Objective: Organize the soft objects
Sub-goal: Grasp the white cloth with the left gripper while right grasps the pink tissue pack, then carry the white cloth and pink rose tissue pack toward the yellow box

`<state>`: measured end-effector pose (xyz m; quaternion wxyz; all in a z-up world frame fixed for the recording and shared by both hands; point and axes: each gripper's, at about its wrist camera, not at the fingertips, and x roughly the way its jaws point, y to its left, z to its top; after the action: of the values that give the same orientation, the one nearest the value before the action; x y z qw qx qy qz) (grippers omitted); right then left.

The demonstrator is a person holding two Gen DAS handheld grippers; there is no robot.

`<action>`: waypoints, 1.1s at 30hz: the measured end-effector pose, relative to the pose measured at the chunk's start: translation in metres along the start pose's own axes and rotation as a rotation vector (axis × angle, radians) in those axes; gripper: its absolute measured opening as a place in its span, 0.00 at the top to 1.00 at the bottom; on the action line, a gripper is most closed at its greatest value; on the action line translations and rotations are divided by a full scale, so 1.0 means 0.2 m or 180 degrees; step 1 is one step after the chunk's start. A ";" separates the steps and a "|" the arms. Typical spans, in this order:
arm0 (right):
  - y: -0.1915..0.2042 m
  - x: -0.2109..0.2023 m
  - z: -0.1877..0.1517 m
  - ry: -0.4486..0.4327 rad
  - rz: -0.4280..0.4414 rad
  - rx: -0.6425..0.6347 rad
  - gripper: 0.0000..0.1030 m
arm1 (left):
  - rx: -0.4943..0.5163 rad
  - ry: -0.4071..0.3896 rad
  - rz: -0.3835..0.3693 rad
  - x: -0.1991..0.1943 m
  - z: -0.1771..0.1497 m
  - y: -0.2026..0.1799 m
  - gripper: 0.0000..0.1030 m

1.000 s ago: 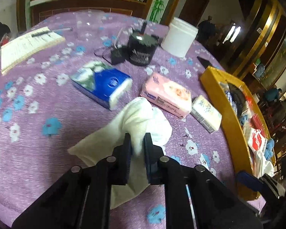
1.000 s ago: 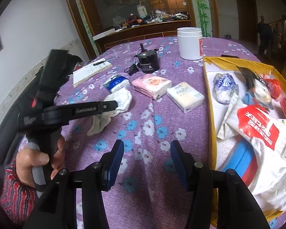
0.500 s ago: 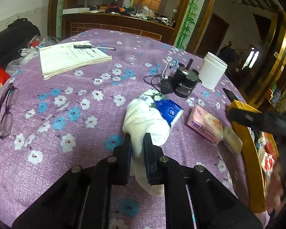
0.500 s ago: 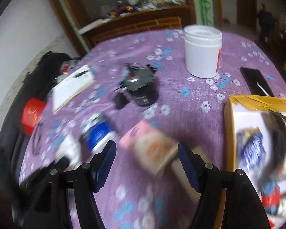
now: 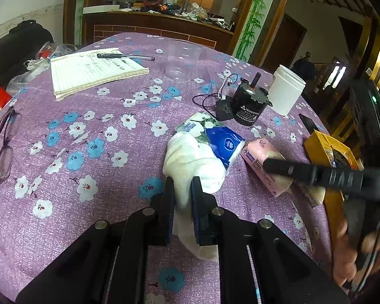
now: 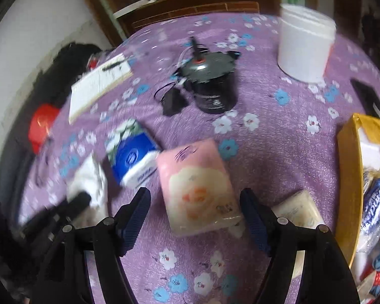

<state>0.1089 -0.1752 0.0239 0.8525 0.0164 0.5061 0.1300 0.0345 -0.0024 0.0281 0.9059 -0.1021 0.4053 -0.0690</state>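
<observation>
Left gripper (image 5: 182, 190): pressed together on a white cloth (image 5: 192, 159), whose bulk bunches just ahead of the fingertips while a tail hangs below them. Directly beyond the cloth, and partly hidden by it, lies a blue tissue pack (image 5: 223, 141); further ahead stand a black motor (image 5: 249, 103) and a white jar (image 5: 286, 91) on the purple flowered surface (image 5: 88, 126).

Right gripper (image 6: 195, 217): spread wide, holding nothing, with a pink tissue pack (image 6: 197, 185) lying between and just ahead of its fingers. A cream tissue pack (image 6: 299, 210) lies just to its right, and the yellow box (image 6: 347, 177), already holding wrapped items, sits further right.

Step in hand, as judged: gathering the soft items, the cloth carried and the pink pack approached. The next move calls for lowering the right gripper astride the pack and closing on its sides; the view is blurred, so contact cannot be told.
</observation>
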 end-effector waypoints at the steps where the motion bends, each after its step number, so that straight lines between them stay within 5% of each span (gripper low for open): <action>1: 0.02 0.01 -0.01 -0.0008 -0.0086 -0.0059 0.27 | 0.0001 0.0003 0.0002 0.00 0.00 0.00 0.91; 3: 0.06 0.04 -0.04 -0.0034 -0.0281 -0.0199 0.30 | 0.0011 0.0014 0.0016 0.01 0.00 0.00 0.91; 5: 0.07 0.05 -0.07 -0.0123 -0.0429 -0.0221 0.44 | 0.0018 0.0024 0.0019 0.01 0.00 0.00 0.91; 7: 0.04 0.00 -0.11 -0.0205 -0.0372 -0.0045 0.45 | 0.0021 0.0022 0.0013 0.01 0.00 0.00 0.91; 11: 0.03 -0.14 -0.22 -0.0517 -0.0125 0.0279 0.46 | 0.0063 -0.0001 -0.0032 0.00 0.00 -0.02 0.91; 17: 0.03 -0.25 -0.25 -0.0966 -0.0270 0.0270 0.46 | 0.0202 -0.0139 -0.0143 -0.05 -0.01 -0.07 0.91; 33: 0.04 -0.32 -0.28 -0.1161 -0.0055 0.0295 0.46 | 0.0675 -0.0605 -0.0166 -0.20 -0.05 -0.22 0.91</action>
<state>0.0301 -0.1878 0.0538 0.9295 0.0745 0.3488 0.0940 -0.0022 -0.0378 0.0604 0.9438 -0.0223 0.3053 -0.1250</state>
